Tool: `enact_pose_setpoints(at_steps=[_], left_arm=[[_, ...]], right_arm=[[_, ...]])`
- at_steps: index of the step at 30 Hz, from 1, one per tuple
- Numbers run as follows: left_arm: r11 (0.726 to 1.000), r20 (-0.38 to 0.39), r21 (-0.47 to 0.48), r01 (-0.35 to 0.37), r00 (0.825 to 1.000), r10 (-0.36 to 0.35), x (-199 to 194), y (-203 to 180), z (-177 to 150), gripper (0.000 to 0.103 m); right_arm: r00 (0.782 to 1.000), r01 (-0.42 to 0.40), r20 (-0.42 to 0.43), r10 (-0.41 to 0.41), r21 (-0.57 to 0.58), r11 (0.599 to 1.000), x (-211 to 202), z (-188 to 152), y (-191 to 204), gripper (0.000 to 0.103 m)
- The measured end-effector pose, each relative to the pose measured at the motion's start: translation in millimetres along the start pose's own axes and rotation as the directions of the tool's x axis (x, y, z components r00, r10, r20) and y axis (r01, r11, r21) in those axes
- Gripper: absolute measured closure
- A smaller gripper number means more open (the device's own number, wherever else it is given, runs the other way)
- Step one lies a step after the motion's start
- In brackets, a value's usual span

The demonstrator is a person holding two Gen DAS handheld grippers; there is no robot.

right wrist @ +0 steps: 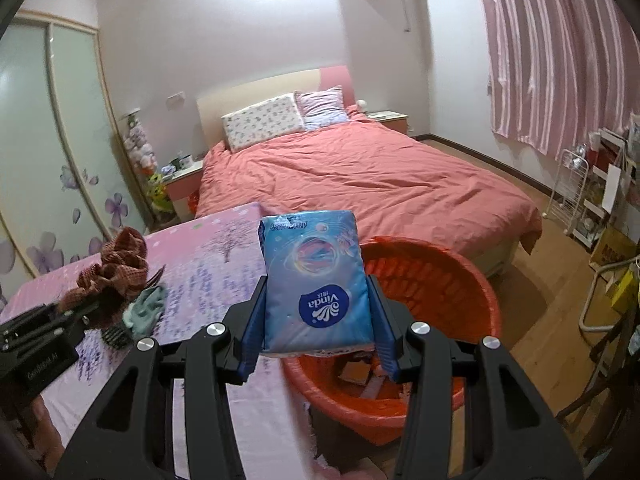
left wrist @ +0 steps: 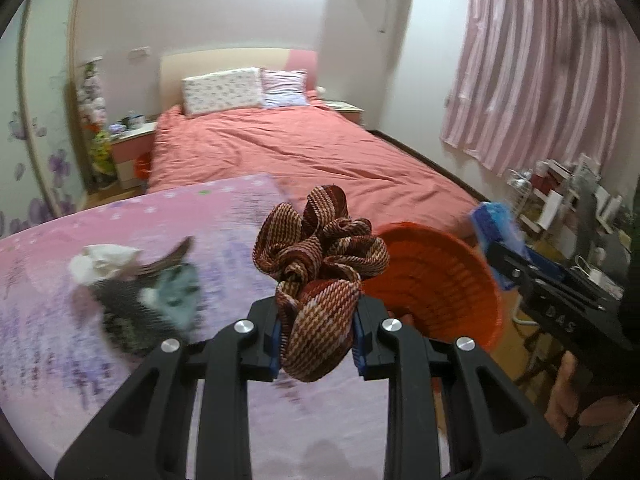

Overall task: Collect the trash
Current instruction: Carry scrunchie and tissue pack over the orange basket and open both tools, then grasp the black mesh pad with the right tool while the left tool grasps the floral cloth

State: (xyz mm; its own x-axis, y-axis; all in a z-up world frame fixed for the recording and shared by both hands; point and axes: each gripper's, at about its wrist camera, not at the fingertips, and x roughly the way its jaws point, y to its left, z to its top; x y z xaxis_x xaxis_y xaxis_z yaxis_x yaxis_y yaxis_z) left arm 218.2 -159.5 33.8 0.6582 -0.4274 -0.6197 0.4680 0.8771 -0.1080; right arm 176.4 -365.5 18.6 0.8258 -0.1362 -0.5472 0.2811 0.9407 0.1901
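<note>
My left gripper (left wrist: 318, 344) is shut on a bunched red-and-tan woven cloth (left wrist: 320, 264), held above the pink-covered table (left wrist: 120, 380) beside the orange bin (left wrist: 440, 280). My right gripper (right wrist: 318, 332) is shut on a blue Vinda tissue pack (right wrist: 316, 280), held over the near rim of the orange bin (right wrist: 440, 280), which has scraps inside. A white crumpled tissue (left wrist: 104, 260), a teal rag (left wrist: 180, 292) and a dark mesh item (left wrist: 124, 304) lie on the table. The woven cloth (right wrist: 116, 268) and the teal rag (right wrist: 146, 308) also show in the right wrist view.
A bed with a salmon cover (right wrist: 360, 176) lies beyond the table. A nightstand (right wrist: 184, 180) stands left of the bed. Cluttered shelves (right wrist: 600, 200) stand at the right wall under pink curtains (right wrist: 560, 60). Wooden floor (right wrist: 540, 300) lies right of the bin.
</note>
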Motion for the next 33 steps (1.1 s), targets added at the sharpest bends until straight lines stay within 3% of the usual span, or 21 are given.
enact_pose_setpoints(at_steps=[8, 10, 14, 17, 24, 33], left_arm=[[0.993, -0.048, 0.061, 0.104, 0.994, -0.101, 56.8, -64.4, 5.5, 0.075], [0.991, -0.069, 0.077, 0.109, 0.992, -0.104, 76.1, -78.8, 6.5, 0.063], [0.993, -0.112, 0.099, 0.07, 0.992, -0.059, 108.3, -85.5, 2.9, 0.051], [0.996, -0.137, 0.088, 0.031, 0.99, -0.019, 121.1, -73.7, -7.1, 0.048], [0.992, -0.11, 0.096, -0.076, 0.99, 0.087, 101.8, -30.3, -23.9, 0.04], [0.981, -0.093, 0.0, -0.194, 0.977, 0.193, 50.9, 51.9, -42.7, 0.038]], right_arm=[[1.0, 0.027, -0.006, -0.026, 0.093, 0.995, 23.9, 6.5, -47.2, 0.055], [0.999, 0.034, -0.015, -0.032, 0.111, 0.993, 33.7, 6.6, -55.7, 0.054], [0.998, 0.041, -0.056, -0.033, 0.139, 0.989, 59.2, 1.6, -71.0, 0.044], [0.996, 0.057, -0.079, -0.045, 0.154, 0.986, 68.3, -7.9, -78.8, 0.041], [0.993, 0.058, -0.109, -0.044, 0.132, 0.99, 66.5, -18.4, -67.7, 0.041], [0.988, -0.031, -0.148, 0.035, 0.032, 0.999, 61.6, -24.9, -6.9, 0.041]])
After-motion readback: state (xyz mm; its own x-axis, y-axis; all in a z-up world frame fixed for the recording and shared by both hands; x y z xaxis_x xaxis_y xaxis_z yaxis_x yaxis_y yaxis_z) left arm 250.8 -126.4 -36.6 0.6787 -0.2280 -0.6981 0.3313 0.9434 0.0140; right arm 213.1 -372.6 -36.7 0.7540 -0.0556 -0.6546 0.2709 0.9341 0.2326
